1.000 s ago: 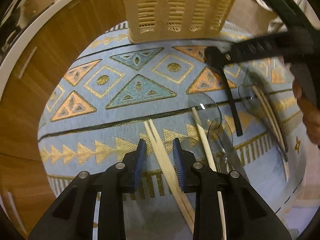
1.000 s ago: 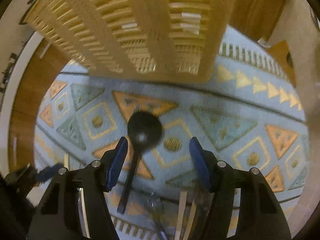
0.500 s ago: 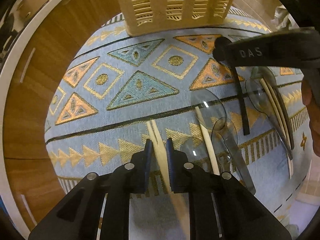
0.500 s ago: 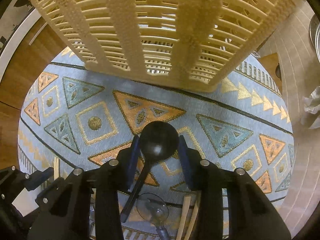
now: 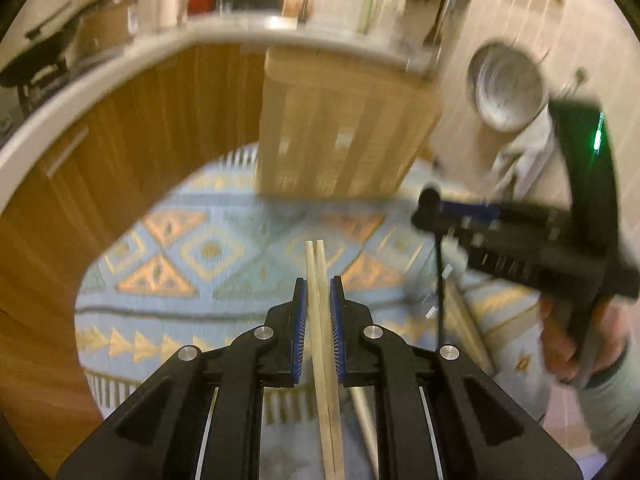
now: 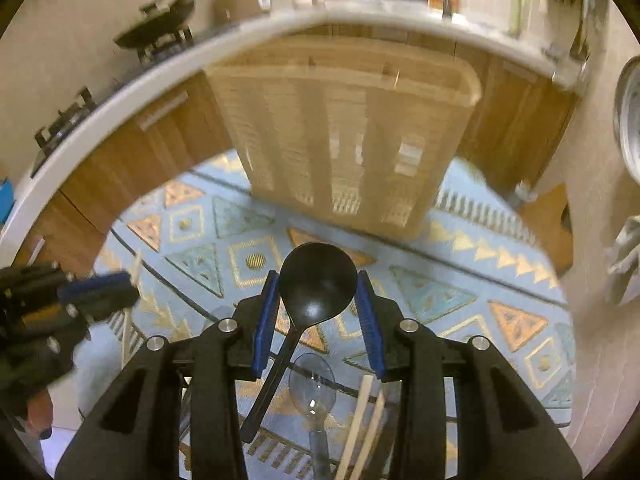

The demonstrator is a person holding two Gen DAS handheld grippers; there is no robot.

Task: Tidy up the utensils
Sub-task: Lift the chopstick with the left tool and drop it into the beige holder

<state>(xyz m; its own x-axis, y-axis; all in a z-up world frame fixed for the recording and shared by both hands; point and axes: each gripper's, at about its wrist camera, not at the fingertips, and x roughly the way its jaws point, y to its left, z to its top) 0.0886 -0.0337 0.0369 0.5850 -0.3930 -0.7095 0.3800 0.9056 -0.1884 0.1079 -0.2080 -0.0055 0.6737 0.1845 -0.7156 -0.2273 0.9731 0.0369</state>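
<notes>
1. Two wooden chopsticks (image 5: 320,320) lie side by side between the blue pads of the left gripper (image 5: 319,292), which is clamped narrowly on them; their tips stick out past the fingertips, above the patterned mat, and their other ends run back under the gripper body.
2. One black spoon (image 6: 318,280) sits with its bowl pinched between the pads of the right gripper (image 6: 318,292); the bowl faces the camera and the handle slants down and to the left below the fingers, clear of the mat.
3. Both grippers point forward and downward over the blue mat (image 5: 192,280) with its orange and teal triangles, towards the slatted beige utensil basket (image 6: 352,128) that stands at the mat's far edge.
4. Seen from the left wrist, the right gripper is at the right side, tilted, gripped by the person's hand (image 5: 568,340) around its handle, with the spoon's thin handle hanging down from its fingers.
5. Seen from the right wrist, the left gripper is at the left edge, blurred.
6. Below the right gripper, a clear plastic spoon (image 6: 312,384) and another pair of chopsticks (image 6: 360,428) lie on the mat.
7. Beyond the basket run wooden cabinet fronts (image 6: 152,148) under a white counter edge.
</notes>
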